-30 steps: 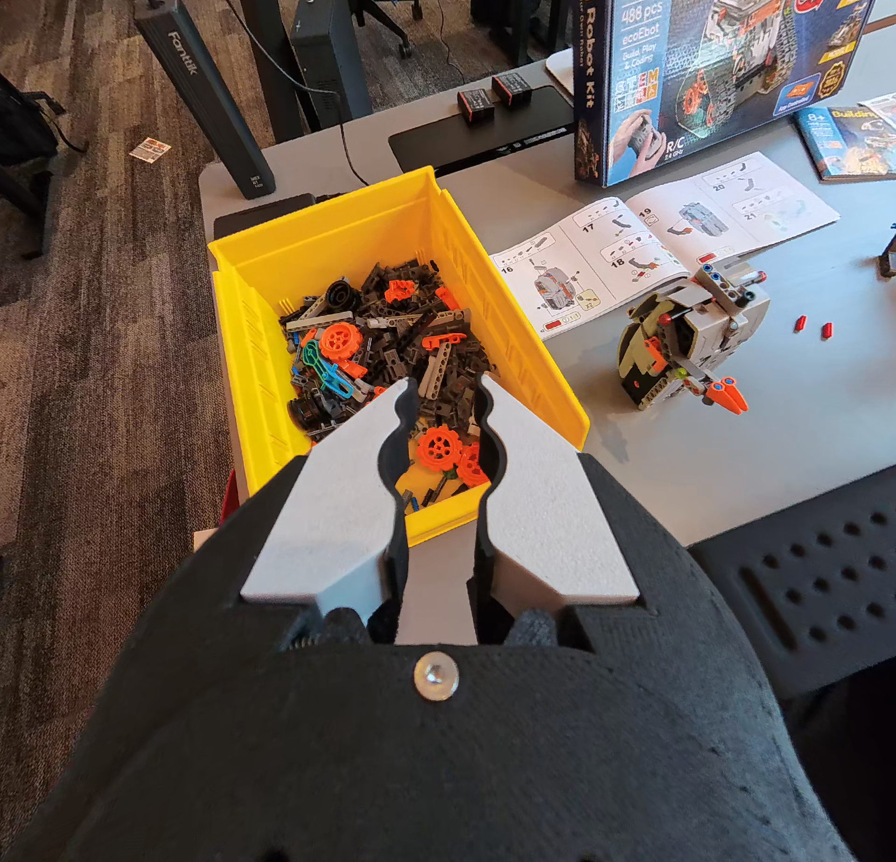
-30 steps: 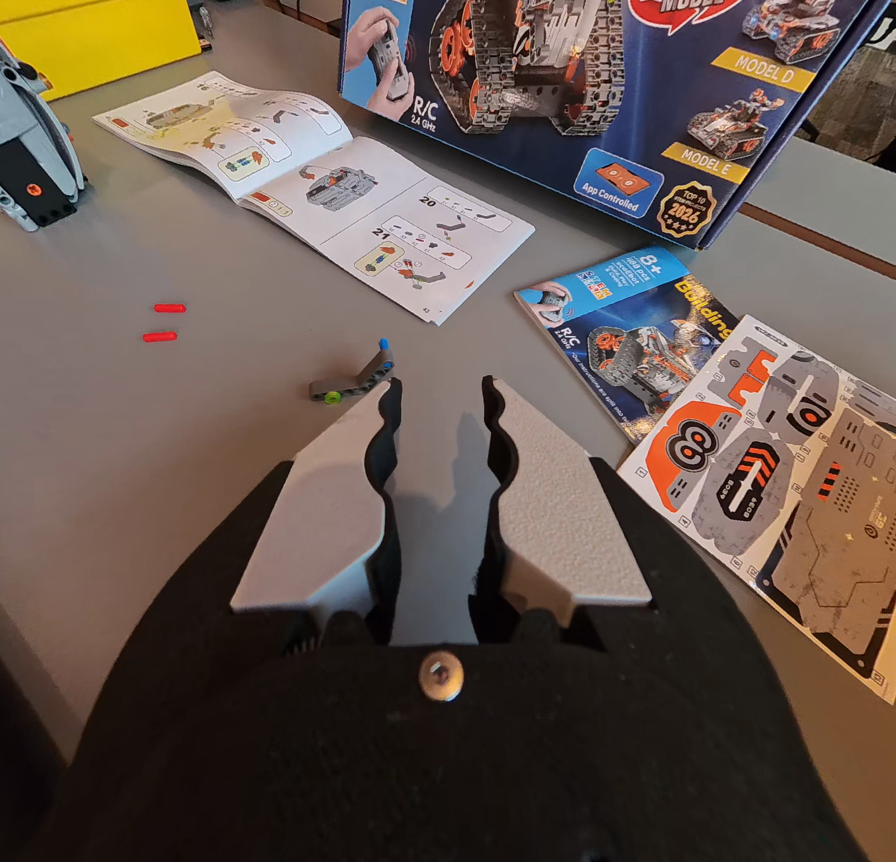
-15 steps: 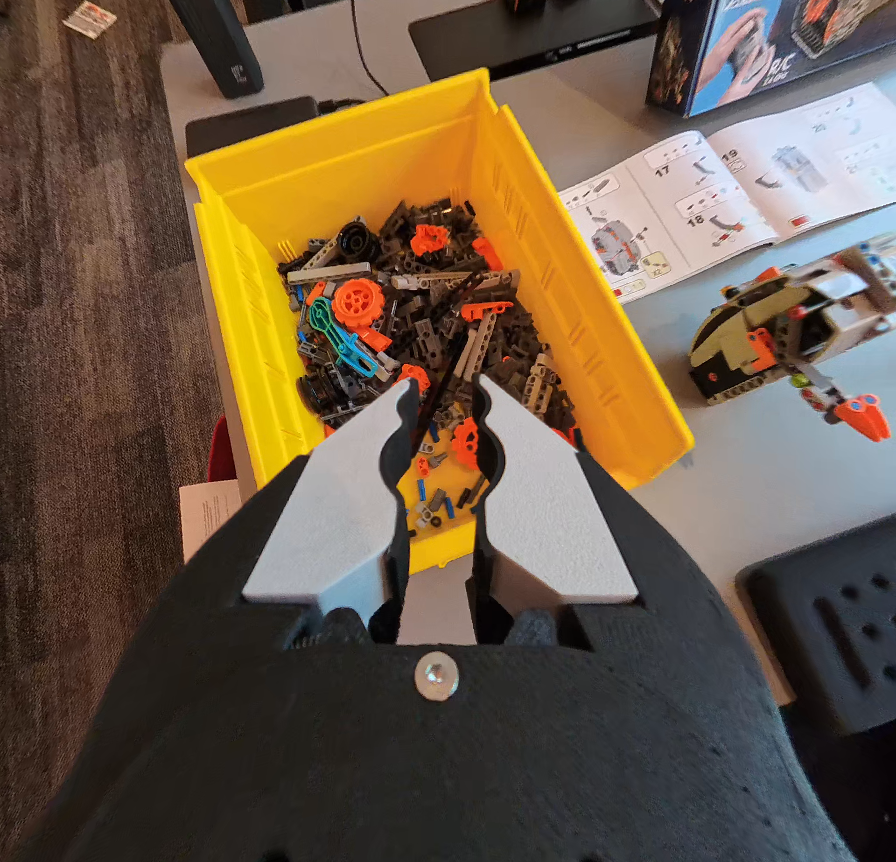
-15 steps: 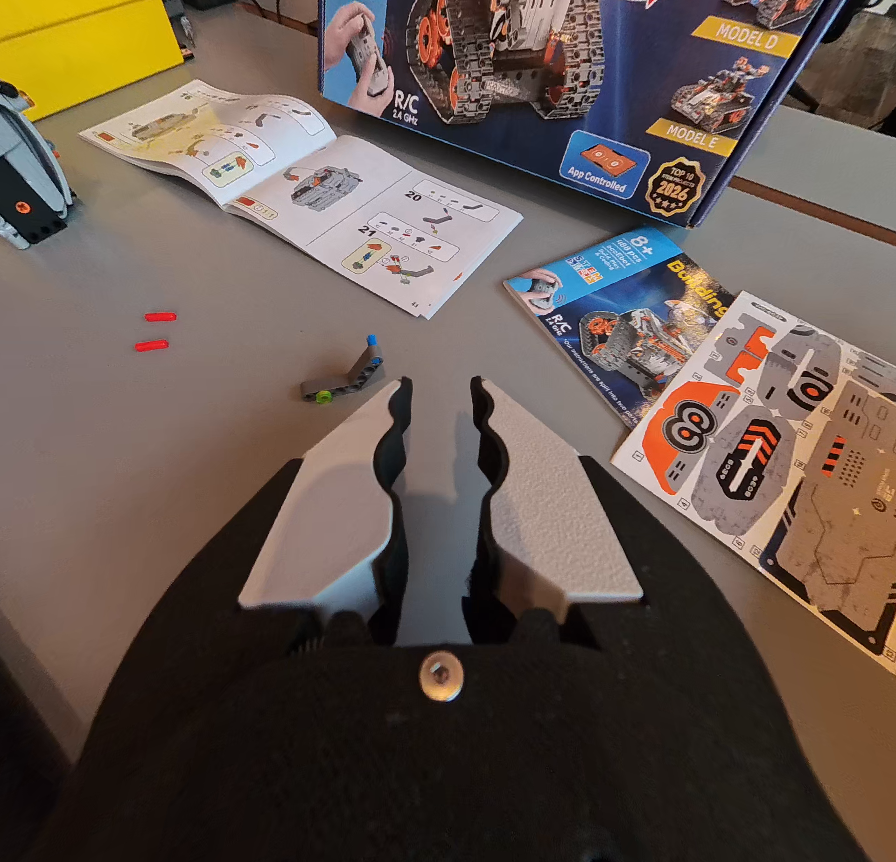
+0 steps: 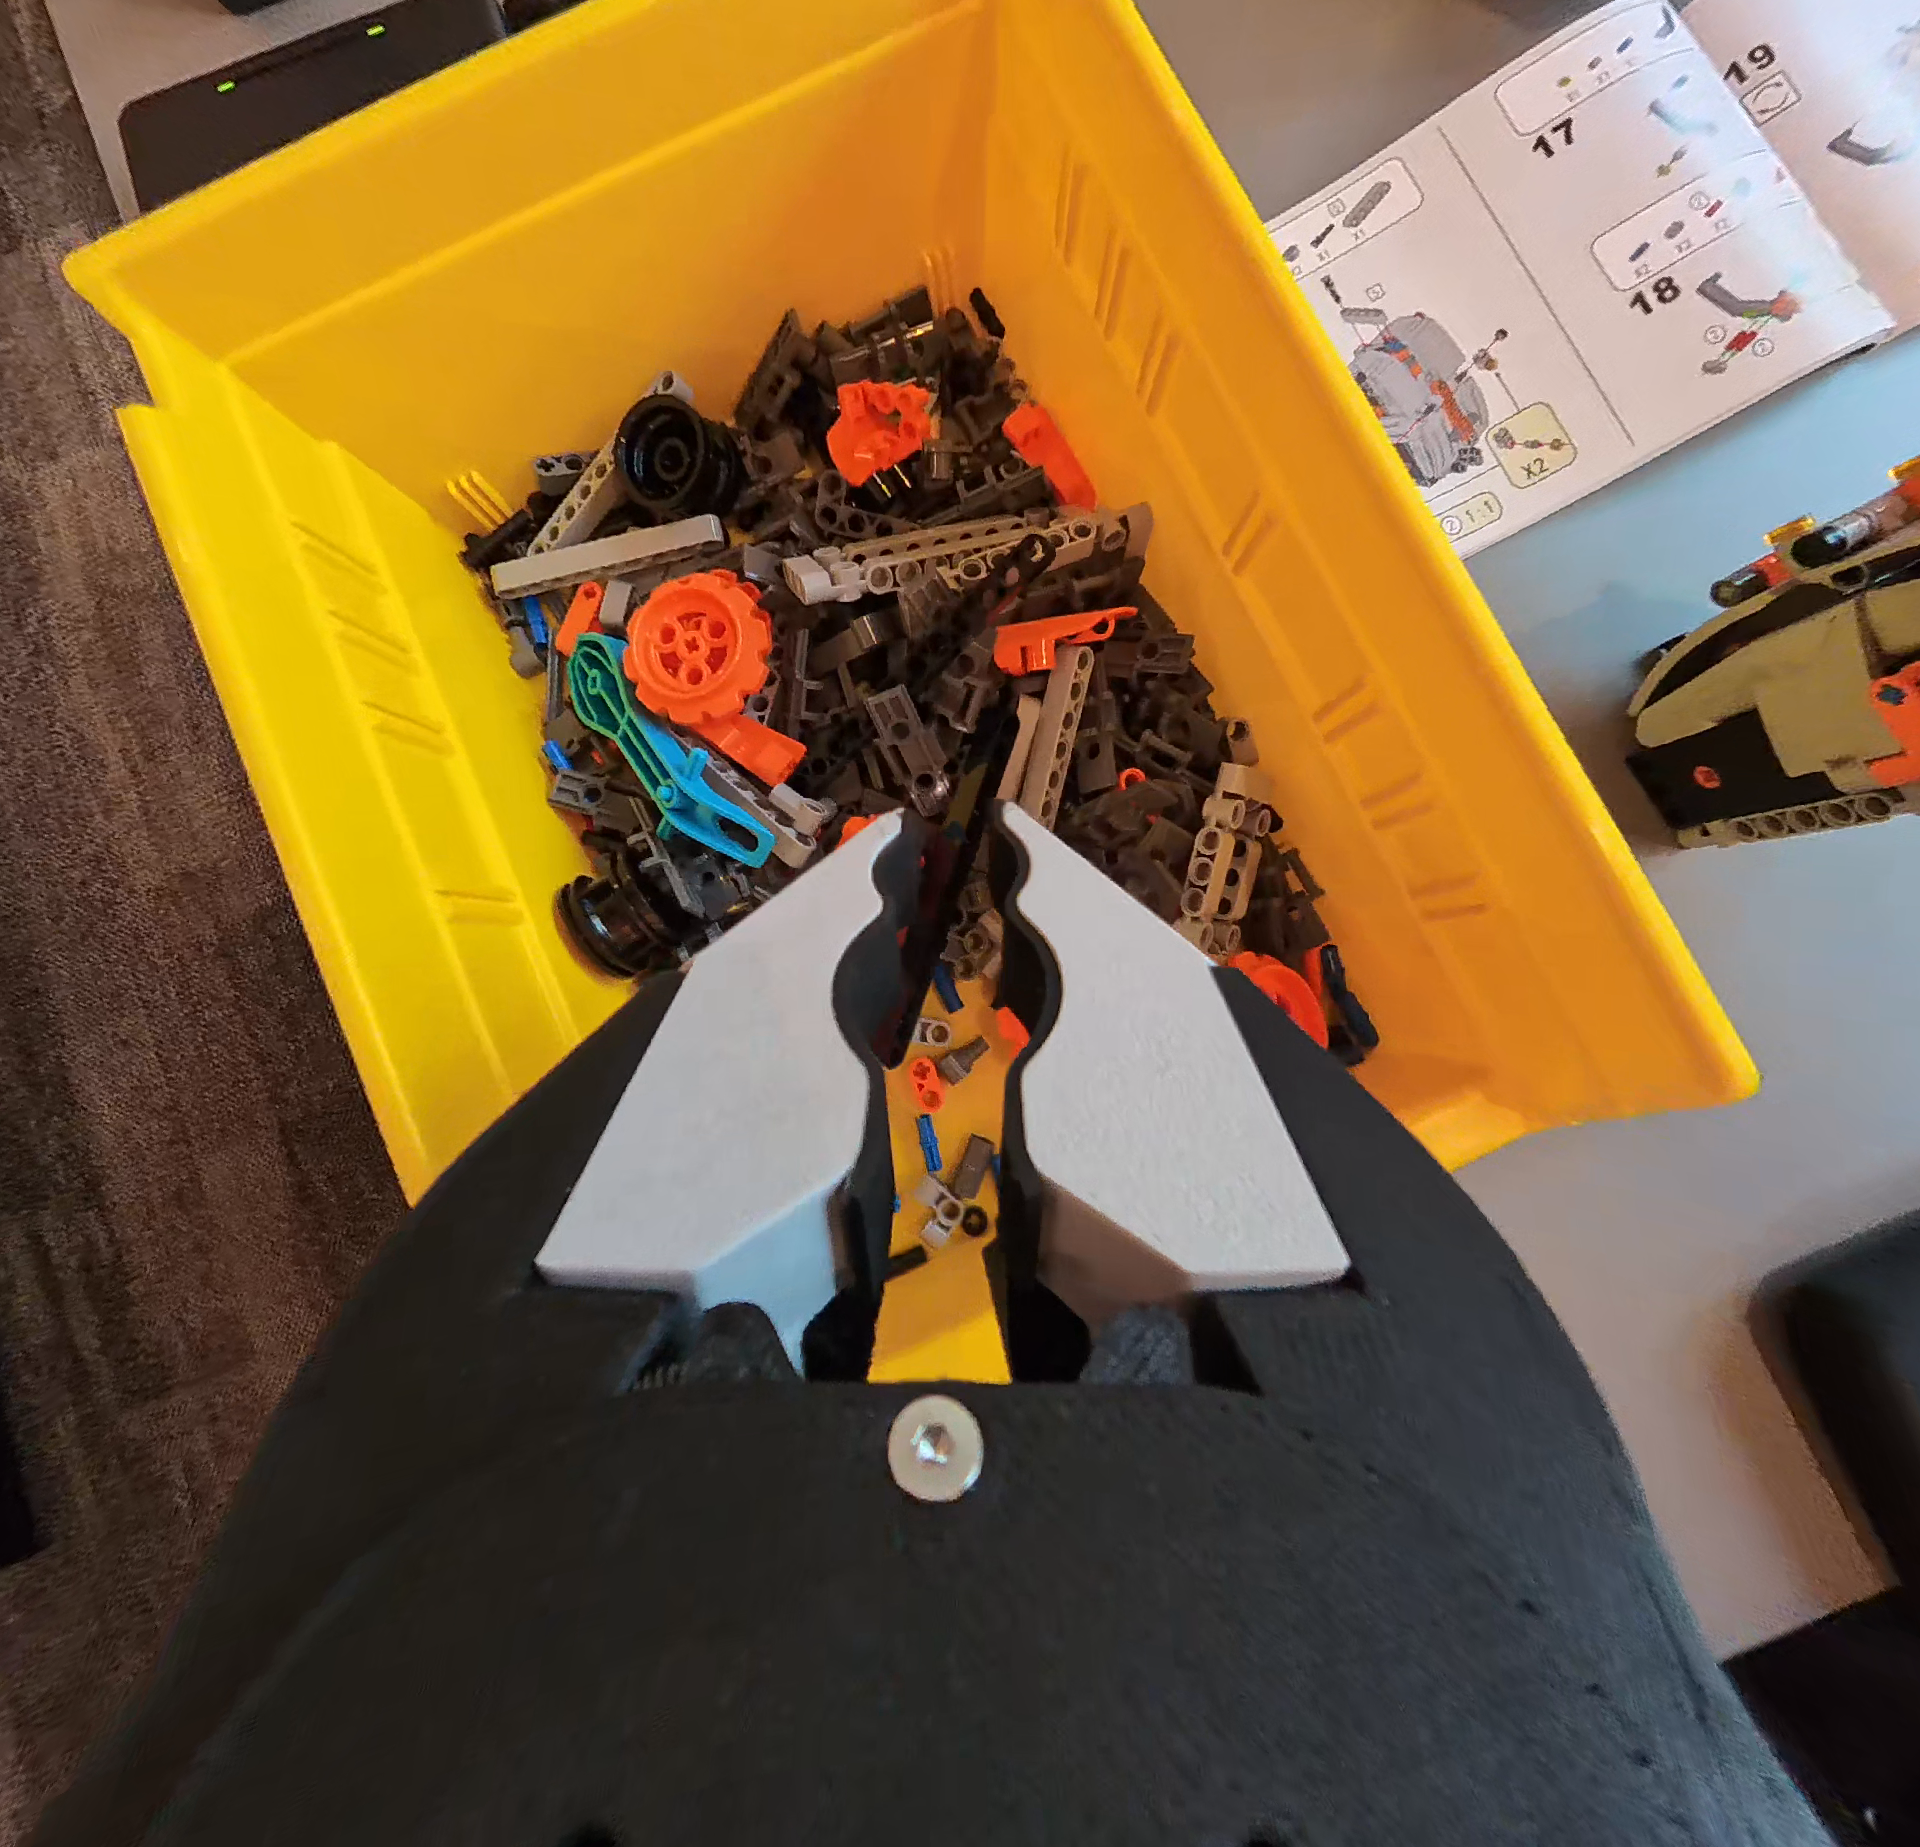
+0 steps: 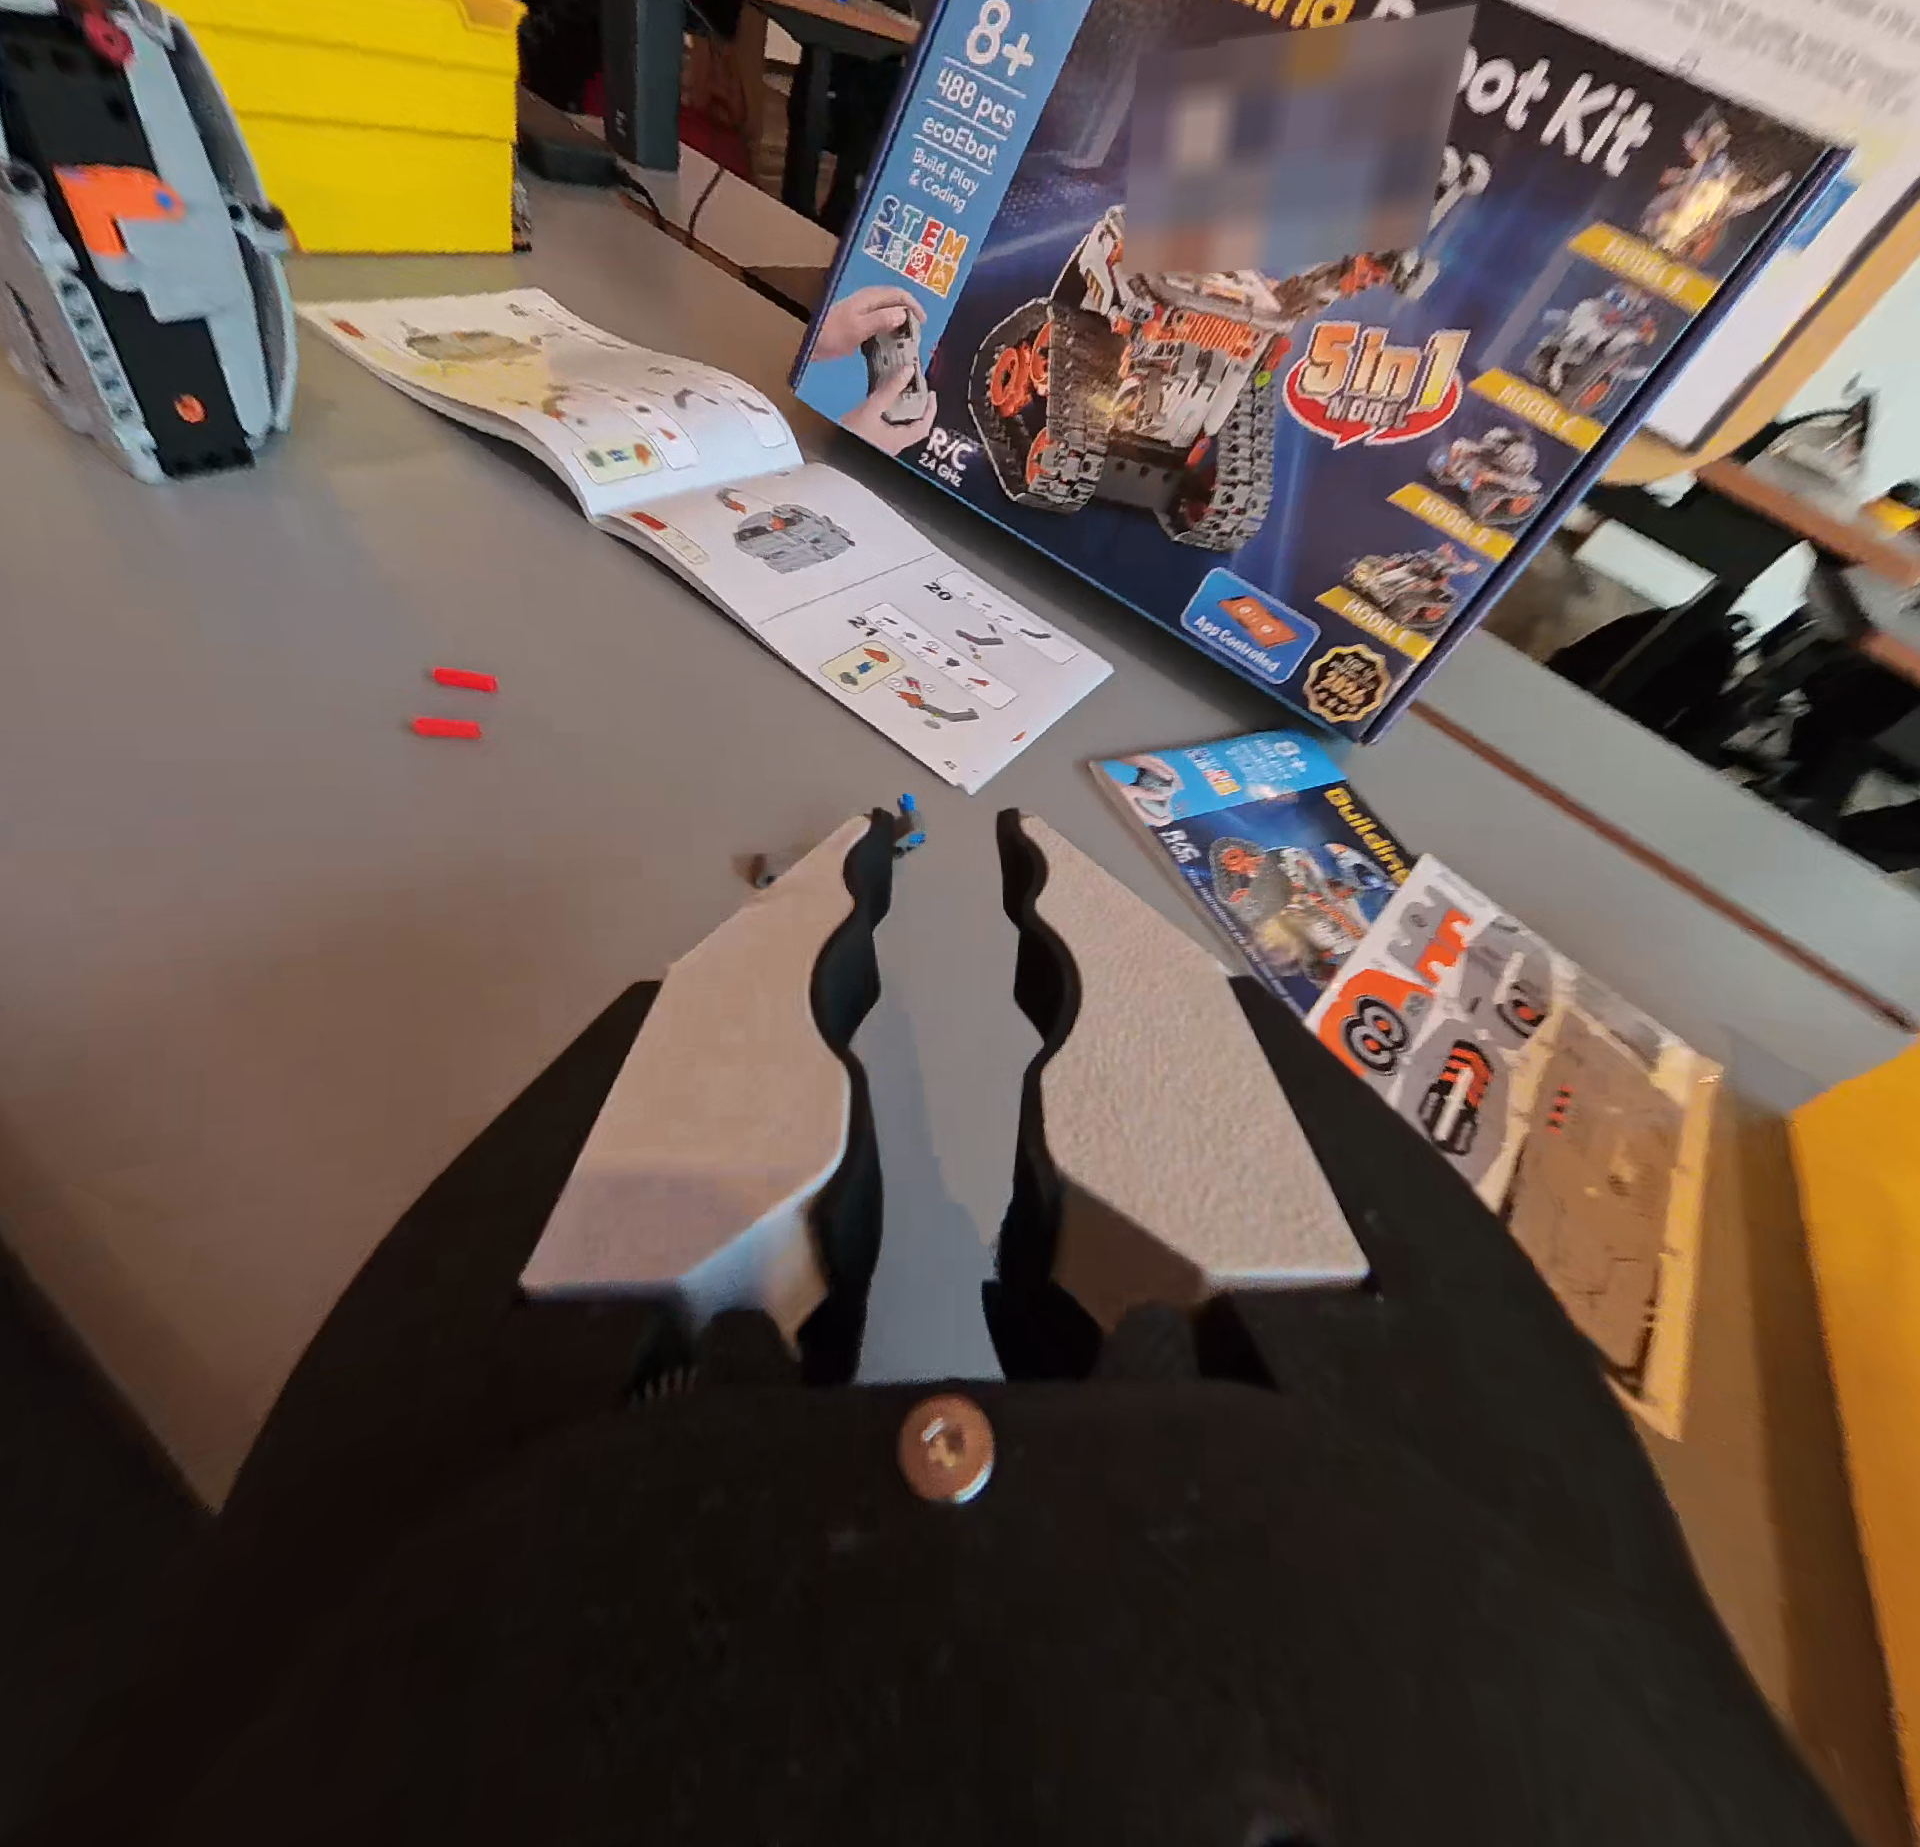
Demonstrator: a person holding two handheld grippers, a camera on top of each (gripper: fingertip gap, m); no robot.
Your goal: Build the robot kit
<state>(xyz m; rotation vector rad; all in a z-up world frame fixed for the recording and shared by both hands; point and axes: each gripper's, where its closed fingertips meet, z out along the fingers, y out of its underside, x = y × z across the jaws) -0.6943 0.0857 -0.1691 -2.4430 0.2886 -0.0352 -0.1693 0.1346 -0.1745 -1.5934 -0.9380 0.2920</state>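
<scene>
In the left wrist view, my left gripper [image 5: 951, 829] is open and low over a yellow bin [image 5: 582, 187] full of loose building parts: dark grey links, grey beams, an orange wheel [image 5: 698, 651] and a teal lever [image 5: 665, 758]. A thin black rod [image 5: 961, 821] in the pile shows in the gap between the fingers. In the right wrist view, my right gripper [image 6: 943, 823] is open and empty, low over the grey table [image 6: 260, 862]. A small grey bent piece with a blue pin [image 6: 906, 823] lies at its left fingertip, mostly hidden behind that finger.
Two red pins [image 6: 457, 704] lie on the table to the left. An open manual [image 6: 707, 488], the kit box [image 6: 1299, 343], a small booklet [image 6: 1247, 862] and a sticker sheet [image 6: 1507, 1049] lie ahead and to the right. A part-built model [image 6: 135, 270] stands far left, also seen in the left view [image 5: 1787, 717]. The tips of one gripper are about 55 centimetres away from the tips of the other. The teal lever [image 5: 665, 758] is about 9 centimetres from my left fingertips.
My left gripper has moved forward and down into the yellow bin. My right gripper has dropped lower and forward, so the bent piece now sits at its left fingertip. Both stay open.
</scene>
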